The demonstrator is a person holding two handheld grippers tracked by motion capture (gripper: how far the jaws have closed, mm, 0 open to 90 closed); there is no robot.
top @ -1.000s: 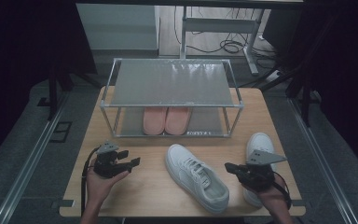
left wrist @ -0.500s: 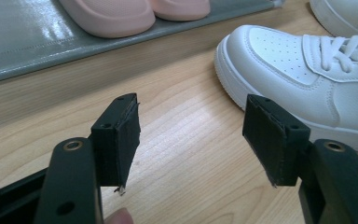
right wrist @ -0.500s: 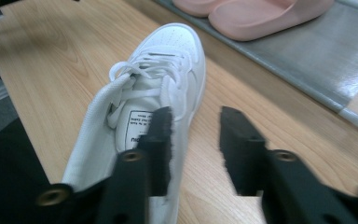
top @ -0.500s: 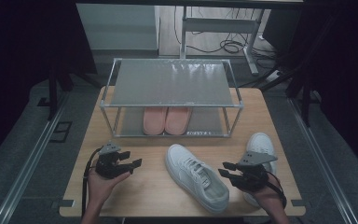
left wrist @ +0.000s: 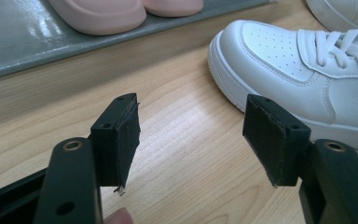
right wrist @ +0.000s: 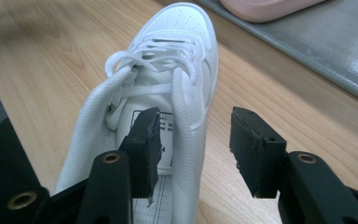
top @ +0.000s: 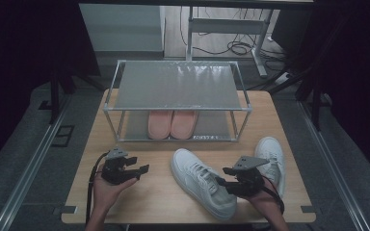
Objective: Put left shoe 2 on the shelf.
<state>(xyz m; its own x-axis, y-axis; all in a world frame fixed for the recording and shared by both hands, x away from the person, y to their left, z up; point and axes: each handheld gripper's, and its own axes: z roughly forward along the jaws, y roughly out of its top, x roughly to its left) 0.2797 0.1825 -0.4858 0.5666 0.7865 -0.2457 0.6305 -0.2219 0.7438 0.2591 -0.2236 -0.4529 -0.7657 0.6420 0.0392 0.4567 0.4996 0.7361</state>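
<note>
On the lower shelf of the metal rack [top: 125, 91] sits a pair of pink slippers [top: 172, 123]. My right tongs [top: 229, 177] have just been opening, one jaw inside the collar of the white sneaker [top: 200, 180] on the wooden table [top: 159, 192], not pressing. My left tongs [top: 139, 170] stand apart, empty. Second sneaker [top: 271, 156] lies beside my right hand; grey floor beyond.

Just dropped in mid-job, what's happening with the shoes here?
The right gripper has just been opening; one jaw sits inside the near white sneaker, its collar wall between the pads, not pinched. The left gripper hovers open. The other sneaker lies at the right; pink slippers sit on the rack.
</note>
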